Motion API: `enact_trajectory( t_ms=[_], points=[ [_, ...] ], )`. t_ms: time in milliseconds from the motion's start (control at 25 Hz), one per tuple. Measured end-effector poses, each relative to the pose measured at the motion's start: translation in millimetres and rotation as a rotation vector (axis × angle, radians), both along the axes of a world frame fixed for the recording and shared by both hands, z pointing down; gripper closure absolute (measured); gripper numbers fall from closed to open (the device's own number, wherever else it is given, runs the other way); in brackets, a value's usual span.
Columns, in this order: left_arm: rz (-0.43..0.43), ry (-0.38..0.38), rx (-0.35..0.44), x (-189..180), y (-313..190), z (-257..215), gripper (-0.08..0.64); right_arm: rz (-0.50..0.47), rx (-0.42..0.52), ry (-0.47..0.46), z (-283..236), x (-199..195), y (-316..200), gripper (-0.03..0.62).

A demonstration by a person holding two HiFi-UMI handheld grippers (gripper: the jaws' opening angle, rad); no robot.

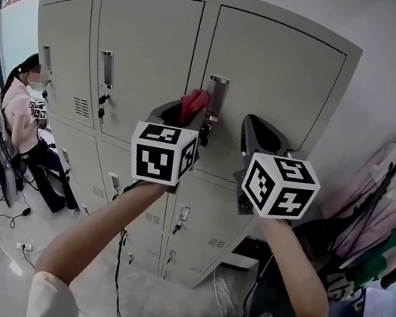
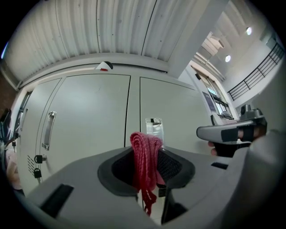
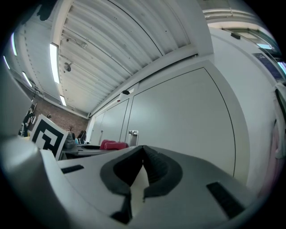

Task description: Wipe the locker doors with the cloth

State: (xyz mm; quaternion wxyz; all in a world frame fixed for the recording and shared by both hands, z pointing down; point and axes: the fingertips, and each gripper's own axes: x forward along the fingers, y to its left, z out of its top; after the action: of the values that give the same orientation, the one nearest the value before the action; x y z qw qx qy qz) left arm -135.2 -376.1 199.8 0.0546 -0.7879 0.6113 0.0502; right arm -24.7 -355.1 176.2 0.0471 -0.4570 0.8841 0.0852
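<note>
Cloth (image 2: 145, 165) hangs clamped between the fingers (image 2: 121, 166) of my left gripper (image 2: 146, 154), near a locker door (image 2: 178, 107); fingers (image 3: 157, 167) of my right gripper (image 3: 143, 152) touch, holding nothing.

The locker doors (image 1: 270, 91) look like painted sheet metal: smooth, pale and matt. The handle (image 1: 216, 96), at 2 o'clock from the cloth (image 1: 194, 104), is bright, glossy metal. The cloth is red, coarse and ribbed like a knit. The left hand-held gripper (image 2: 147, 152) and right hand-held gripper (image 3: 143, 150) have matt grey plastic shells with dark, finely ribbed pads (image 3: 155, 168). The ceiling (image 2: 111, 27), at 12 o'clock, is pale corrugated sheet.
</note>
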Motion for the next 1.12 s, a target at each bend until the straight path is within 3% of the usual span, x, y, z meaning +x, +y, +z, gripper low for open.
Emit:
enact_trajectory(
  t_ms=[520,1120],
  points=[
    [0.027,-0.016,0.027,14,0,-2,0.437,0.03,-0.014,0.001,9,13,-4,0.591],
    [0.124,-0.021,0.029,78,0,9,0.437,0.12,-0.037,-0.022,20,65,-7,0.591]
  ],
)
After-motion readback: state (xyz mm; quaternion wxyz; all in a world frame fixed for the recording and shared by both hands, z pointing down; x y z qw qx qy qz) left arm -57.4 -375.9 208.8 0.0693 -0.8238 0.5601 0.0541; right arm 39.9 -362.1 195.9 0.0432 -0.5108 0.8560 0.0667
